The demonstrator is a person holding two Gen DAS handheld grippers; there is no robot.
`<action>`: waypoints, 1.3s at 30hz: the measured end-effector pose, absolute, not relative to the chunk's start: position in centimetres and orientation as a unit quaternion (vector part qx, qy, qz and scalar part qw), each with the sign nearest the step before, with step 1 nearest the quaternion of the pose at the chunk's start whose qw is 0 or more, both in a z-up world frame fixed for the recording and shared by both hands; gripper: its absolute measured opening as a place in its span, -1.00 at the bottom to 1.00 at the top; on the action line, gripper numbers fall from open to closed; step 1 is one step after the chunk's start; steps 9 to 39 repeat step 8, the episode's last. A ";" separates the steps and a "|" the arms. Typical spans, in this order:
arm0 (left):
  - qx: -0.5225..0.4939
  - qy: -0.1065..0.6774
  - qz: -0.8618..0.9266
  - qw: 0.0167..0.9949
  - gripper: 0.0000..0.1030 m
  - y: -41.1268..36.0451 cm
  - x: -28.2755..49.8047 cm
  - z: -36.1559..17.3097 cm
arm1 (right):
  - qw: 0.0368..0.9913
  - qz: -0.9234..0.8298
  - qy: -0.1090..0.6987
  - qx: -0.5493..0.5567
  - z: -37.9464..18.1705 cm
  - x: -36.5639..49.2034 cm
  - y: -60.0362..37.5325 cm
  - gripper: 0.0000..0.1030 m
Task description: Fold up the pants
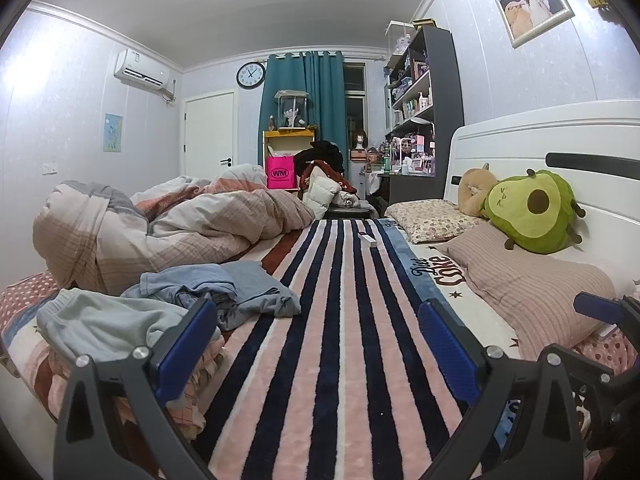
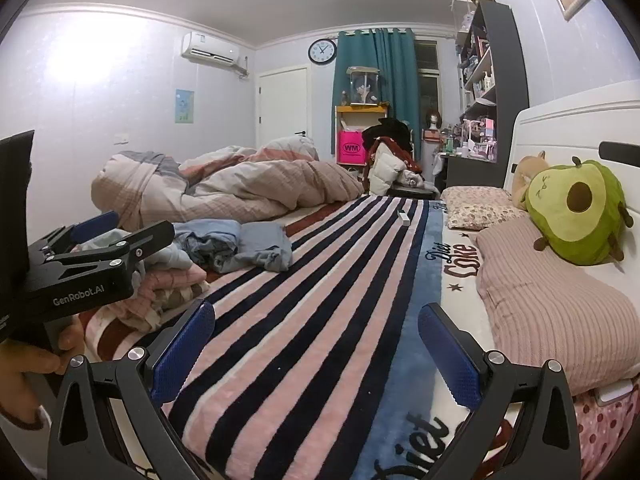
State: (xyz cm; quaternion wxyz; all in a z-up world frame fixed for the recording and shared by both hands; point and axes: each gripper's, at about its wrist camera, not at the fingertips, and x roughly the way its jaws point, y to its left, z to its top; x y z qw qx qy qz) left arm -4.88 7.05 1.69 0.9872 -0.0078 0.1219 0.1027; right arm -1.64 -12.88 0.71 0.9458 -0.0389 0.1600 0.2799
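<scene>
Crumpled light-blue pants [image 1: 240, 286] [image 2: 244, 244] lie in a heap on the left side of the striped blanket [image 1: 340, 320] [image 2: 304, 300]. A pale grey-green garment [image 1: 104, 320] lies just left of them, on folded pink checked clothes [image 2: 168, 284]. My left gripper [image 1: 316, 344] hovers open over the blanket, its left finger close to the heap, holding nothing. Seen from the right wrist, the left gripper [image 2: 128, 226] is beside the clothes pile with a hand [image 2: 32, 360] on its handle. My right gripper [image 2: 316, 350] is open and empty above the blanket's blue border.
A bunched duvet [image 1: 160, 228] fills the far left of the bed. Pillows [image 1: 532, 284] and an avocado plush [image 1: 532, 208] line the headboard on the right. A small white box [image 1: 367, 239] lies far down the blanket. Shelves and clutter stand beyond the bed.
</scene>
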 end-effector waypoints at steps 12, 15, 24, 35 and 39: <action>-0.005 0.124 0.102 0.987 0.93 6.9 -4.8 1.5 | 0.946 0.279 0.161 -0.036 0.7 -1.6 -12.9 0.97; -0.005 0.124 0.102 0.987 0.93 6.9 -4.8 1.5 | 0.946 0.279 0.161 -0.036 0.7 -1.6 -12.9 0.97; -0.005 0.124 0.102 0.987 0.93 6.9 -4.8 1.5 | 0.946 0.279 0.161 -0.036 0.7 -1.6 -12.9 0.97; -0.005 0.124 0.102 0.987 0.93 6.9 -4.8 1.5 | 0.946 0.279 0.161 -0.036 0.7 -1.6 -12.9 0.97; -0.005 0.124 0.102 0.987 0.93 6.9 -4.8 1.5 | 0.946 0.279 0.161 -0.036 0.7 -1.6 -12.9 0.97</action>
